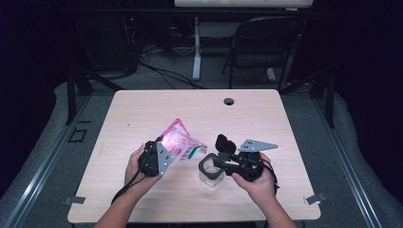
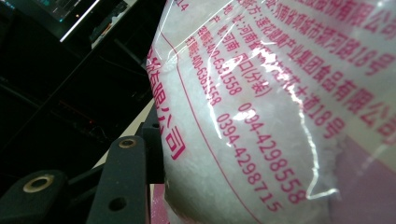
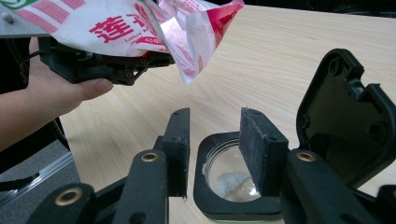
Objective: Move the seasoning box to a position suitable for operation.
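Biggest thing here is the tabletop (image 1: 142,109), pale wood-grain laminate, rounded corners, with a small round cable hole near the far edge. The far corners fade into a pretty dark room, so what's behind it is hard to make out.

Next, the bag (image 1: 178,142): thin crinkly plastic, glossy, pink and white with red print and a green patch, held up off the tabletop at a tilt towards the jar. The left gripper (image 1: 159,159) has it, fingers pinching the bag's lower end. From above you mostly see the grey plate and the hand, so the actual pinch is hidden there. The left gripper view is where it gets interesting: the bag (image 2: 261,116) is see-through up close, packed with a white, grainy powder, and only one black finger (image 2: 123,182) is visible against it, the other is behind the plastic. The right gripper view shows the bag's open torn corner (image 3: 196,42) hanging in the air above and beyond the jar.

Then the jar (image 1: 211,170): small, clear, squarish with a chunky black rim, flip lid (image 1: 225,142) standing open, sitting on the tabletop near the front middle. The right gripper (image 1: 223,164) sits around its near side, matte black fingers (image 3: 261,154) spread, one outside the rim and one over the opening. Can't tell if they actually press on it. Only the right gripper view shows a little white powder lying in the jar's bottom (image 3: 229,179).
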Tool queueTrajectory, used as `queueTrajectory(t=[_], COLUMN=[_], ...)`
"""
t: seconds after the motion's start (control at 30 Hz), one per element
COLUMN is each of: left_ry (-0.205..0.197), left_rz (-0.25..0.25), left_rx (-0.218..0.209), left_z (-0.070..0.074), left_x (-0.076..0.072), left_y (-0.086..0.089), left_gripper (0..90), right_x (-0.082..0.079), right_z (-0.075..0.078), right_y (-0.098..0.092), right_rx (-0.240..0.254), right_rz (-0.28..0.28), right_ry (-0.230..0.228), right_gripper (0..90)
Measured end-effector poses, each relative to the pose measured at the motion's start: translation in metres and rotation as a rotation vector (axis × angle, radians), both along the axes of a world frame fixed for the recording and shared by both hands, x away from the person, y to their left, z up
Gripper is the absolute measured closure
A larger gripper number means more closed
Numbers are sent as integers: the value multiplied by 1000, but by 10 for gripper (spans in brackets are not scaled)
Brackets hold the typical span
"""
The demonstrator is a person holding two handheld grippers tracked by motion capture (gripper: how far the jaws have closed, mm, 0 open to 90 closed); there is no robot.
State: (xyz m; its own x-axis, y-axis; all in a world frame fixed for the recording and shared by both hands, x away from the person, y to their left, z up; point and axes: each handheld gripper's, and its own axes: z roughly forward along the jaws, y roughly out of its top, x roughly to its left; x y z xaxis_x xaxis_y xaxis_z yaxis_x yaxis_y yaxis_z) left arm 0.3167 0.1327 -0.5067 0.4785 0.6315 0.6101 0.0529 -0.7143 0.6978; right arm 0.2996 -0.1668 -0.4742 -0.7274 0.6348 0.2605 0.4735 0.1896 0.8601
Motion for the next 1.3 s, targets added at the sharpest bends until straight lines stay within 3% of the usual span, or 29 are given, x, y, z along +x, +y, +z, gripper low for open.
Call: queueTrajectory(t=[0.3,0.9,1.3], left_ry=[-20,-52,-67], left_rz=[-9,-29,-49], left_rx=[32,96,137], left_z=[-1,-5,-7], left_x=[-3,-8,-11], left_y=[-4,-14,-20], left_gripper=[546,549,550], right_x=[2,5,9], right_z=[7,16,23], right_y=[-2,-9,-11], right_rx=[-39,-15,-28], right_rz=[-15,-46,-31], right_ry=[-4,-18,-14], right_gripper=[688,735,754])
